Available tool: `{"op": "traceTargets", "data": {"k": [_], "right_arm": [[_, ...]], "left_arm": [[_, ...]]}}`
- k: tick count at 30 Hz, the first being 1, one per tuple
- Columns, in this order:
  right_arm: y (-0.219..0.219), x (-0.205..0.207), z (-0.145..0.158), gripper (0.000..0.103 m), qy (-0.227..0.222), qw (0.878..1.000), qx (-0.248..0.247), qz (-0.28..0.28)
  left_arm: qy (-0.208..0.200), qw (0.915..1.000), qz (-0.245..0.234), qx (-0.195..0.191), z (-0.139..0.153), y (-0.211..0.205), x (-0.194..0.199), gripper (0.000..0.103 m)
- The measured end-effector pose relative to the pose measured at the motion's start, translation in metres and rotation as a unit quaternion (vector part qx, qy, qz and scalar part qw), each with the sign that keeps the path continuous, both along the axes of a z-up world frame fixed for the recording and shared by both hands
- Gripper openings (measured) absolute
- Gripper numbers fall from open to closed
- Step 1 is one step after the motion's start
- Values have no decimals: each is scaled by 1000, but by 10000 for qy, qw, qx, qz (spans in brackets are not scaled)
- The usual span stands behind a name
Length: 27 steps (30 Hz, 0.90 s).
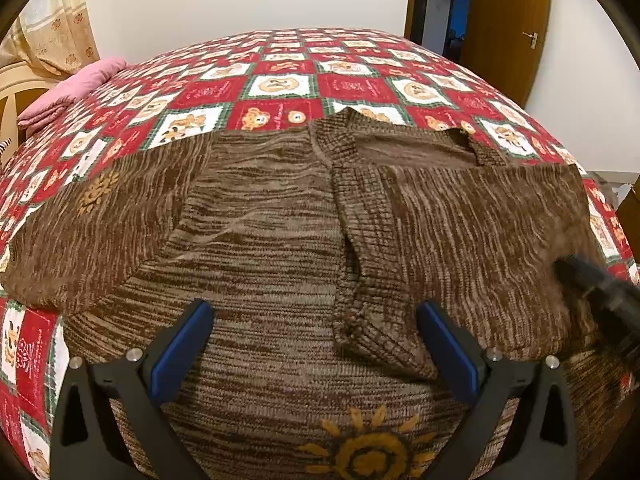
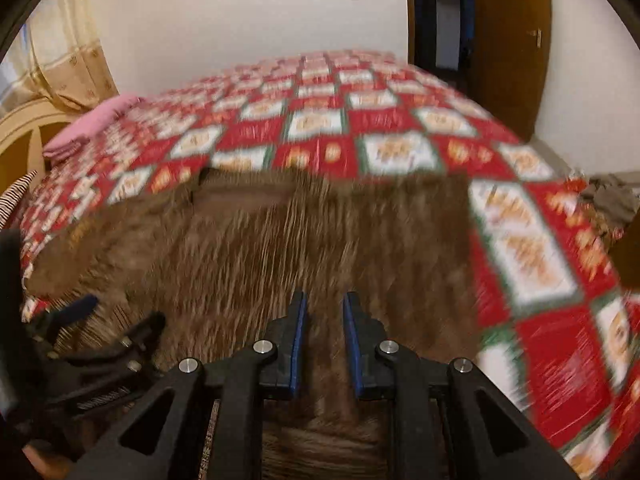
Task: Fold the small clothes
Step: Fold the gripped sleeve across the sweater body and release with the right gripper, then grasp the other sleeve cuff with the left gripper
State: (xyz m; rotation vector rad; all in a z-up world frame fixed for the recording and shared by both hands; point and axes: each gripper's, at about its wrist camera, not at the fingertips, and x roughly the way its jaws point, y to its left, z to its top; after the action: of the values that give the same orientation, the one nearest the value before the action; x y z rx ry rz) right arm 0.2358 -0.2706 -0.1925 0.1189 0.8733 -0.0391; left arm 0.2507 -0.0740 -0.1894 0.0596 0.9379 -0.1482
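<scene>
A brown striped knit sweater [image 1: 272,232] with orange sun motifs lies spread on the bed; its right sleeve [image 1: 472,232] is folded across the body, its left sleeve [image 1: 88,216] lies out to the left. My left gripper [image 1: 316,332] is wide open, empty, just above the sweater's lower body. My right gripper [image 2: 325,320] hovers over the sweater's right part [image 2: 280,248], jaws a narrow gap apart with nothing between them; that view is motion-blurred. The right gripper shows blurred at the right edge of the left wrist view [image 1: 600,292]. The left gripper shows at the left [image 2: 80,320].
The bed has a red, white and green bear-patterned quilt [image 1: 288,80]. A folded pink cloth [image 1: 72,88] lies at the far left. A wooden door [image 1: 508,20] stands open at the back right. Clothes lie on the floor [image 2: 612,196] at the right.
</scene>
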Motion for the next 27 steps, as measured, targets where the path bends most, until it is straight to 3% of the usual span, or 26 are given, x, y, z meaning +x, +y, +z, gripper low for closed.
{"op": "traceTargets", "data": {"k": [6, 11, 15, 18, 21, 23, 24, 25, 26, 27], "right_arm": [[8, -6, -1, 21, -227, 9994, -253, -15], [8, -7, 0, 24, -270, 9993, -244, -10], [7, -8, -1, 27, -297, 9994, -187, 2], [7, -8, 0, 29, -307, 9994, -149, 28], [7, -8, 0, 30, -307, 9994, -151, 32], [8, -8, 0, 31, -306, 9994, -147, 35], [8, -8, 0, 32, -309, 9994, -141, 40], [8, -8, -1, 33, -309, 9994, -143, 39], [9, -8, -1, 33, -309, 9994, -145, 46], [9, -8, -1, 33, -308, 9994, -148, 50]], "left_arm": [[-4, 10000, 4, -8, 0, 0, -1, 103], [69, 9992, -66, -389, 9, 20, -11, 103], [-206, 9927, 704, -958, 27, 90, -24, 103], [-397, 9768, 1721, -1208, 35, 165, -23, 103], [-527, 9476, 2857, -1331, 32, 241, -14, 103], [-313, 9242, 3470, -1564, 20, 286, -2, 99], [-211, 9122, 3703, -1740, 12, 306, 5, 96], [-149, 9063, 3802, -1843, 6, 316, 8, 88], [-72, 9007, 3866, -1981, -1, 327, 14, 85], [-143, 9005, 3861, -1994, -2, 330, 17, 85]]}}
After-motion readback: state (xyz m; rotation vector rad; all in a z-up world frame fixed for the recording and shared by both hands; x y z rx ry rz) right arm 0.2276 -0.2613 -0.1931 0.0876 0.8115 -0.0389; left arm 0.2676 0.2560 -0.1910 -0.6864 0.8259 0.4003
